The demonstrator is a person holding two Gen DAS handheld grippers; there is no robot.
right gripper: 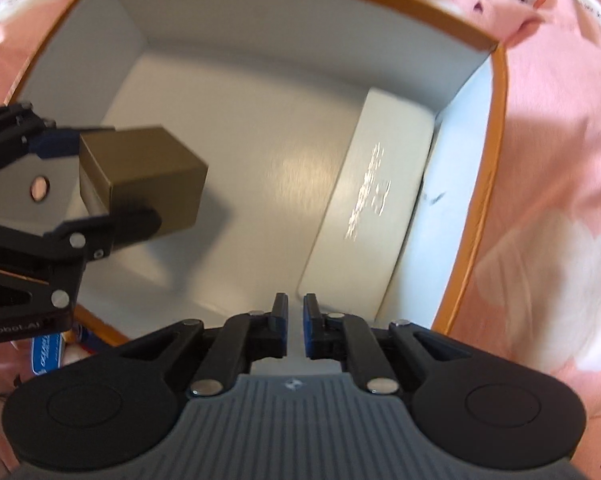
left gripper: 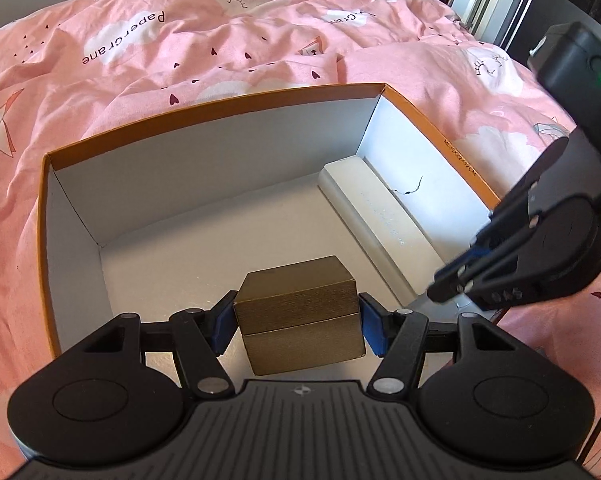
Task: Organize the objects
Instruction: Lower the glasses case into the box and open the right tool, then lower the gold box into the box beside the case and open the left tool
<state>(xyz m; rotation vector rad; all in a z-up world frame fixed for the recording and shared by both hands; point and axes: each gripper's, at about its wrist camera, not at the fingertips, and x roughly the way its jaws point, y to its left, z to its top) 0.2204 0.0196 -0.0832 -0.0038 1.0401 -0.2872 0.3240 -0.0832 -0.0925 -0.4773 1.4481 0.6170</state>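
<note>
- On the bed, over a pink printed duvet [left gripper: 228,44], sits the orange-rimmed box [left gripper: 204,104] with white inner walls, and both of your grippers are at it.
- Your left gripper [left gripper: 296,322] has its fingers [left gripper: 222,326] spread wide and pressed against the two sides of a gold cube box [left gripper: 300,320]; the blue pads touch it left and right, so it is gripped.
- From the right wrist view, that gold cube box [right gripper: 148,176] hangs above the white floor of the orange-rimmed box [right gripper: 476,208], toward its left side, and casts a shadow below it.
- Your right gripper [right gripper: 295,320] points down into the box near its front right corner; its fingers [right gripper: 311,320] are drawn together with only a thin slit between the blue pads, and nothing is between them.
- A white flat case [left gripper: 376,216] lies on the box floor, along the right wall and touching it; from the right wrist it [right gripper: 364,200] shows faint silvery lettering on top, too blurred to read.
- Just outside the box's near left corner, you can see a small blue-and-white packet [right gripper: 48,354] on the duvet, partly hidden behind the left gripper.
</note>
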